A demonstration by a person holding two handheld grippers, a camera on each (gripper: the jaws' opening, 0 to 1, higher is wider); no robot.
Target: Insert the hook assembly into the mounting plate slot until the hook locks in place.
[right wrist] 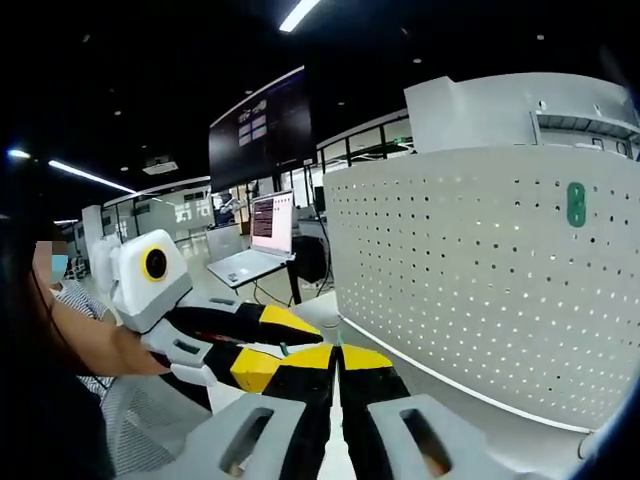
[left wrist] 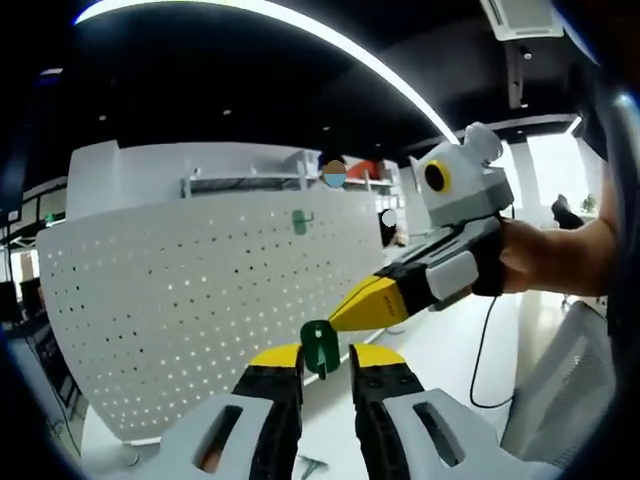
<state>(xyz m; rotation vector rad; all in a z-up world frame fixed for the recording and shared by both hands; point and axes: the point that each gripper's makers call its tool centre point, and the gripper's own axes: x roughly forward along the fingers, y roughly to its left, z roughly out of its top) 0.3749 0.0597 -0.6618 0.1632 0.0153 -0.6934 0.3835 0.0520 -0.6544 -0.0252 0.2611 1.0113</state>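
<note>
Green hook (left wrist: 319,347) pinched upright in left gripper (left wrist: 325,362), well short of pegboard (left wrist: 200,300) ahead, to be pushed forward. Right gripper (right wrist: 336,372) closed, empty, just beside.

Long ceiling light strips (left wrist: 300,25) glow against a dark ceiling, while the white pegboard (left wrist: 200,290) is evenly bright. A window (left wrist: 560,165) washes out with glare. Fisheye bending curves straight edges; edges look soft.
</note>
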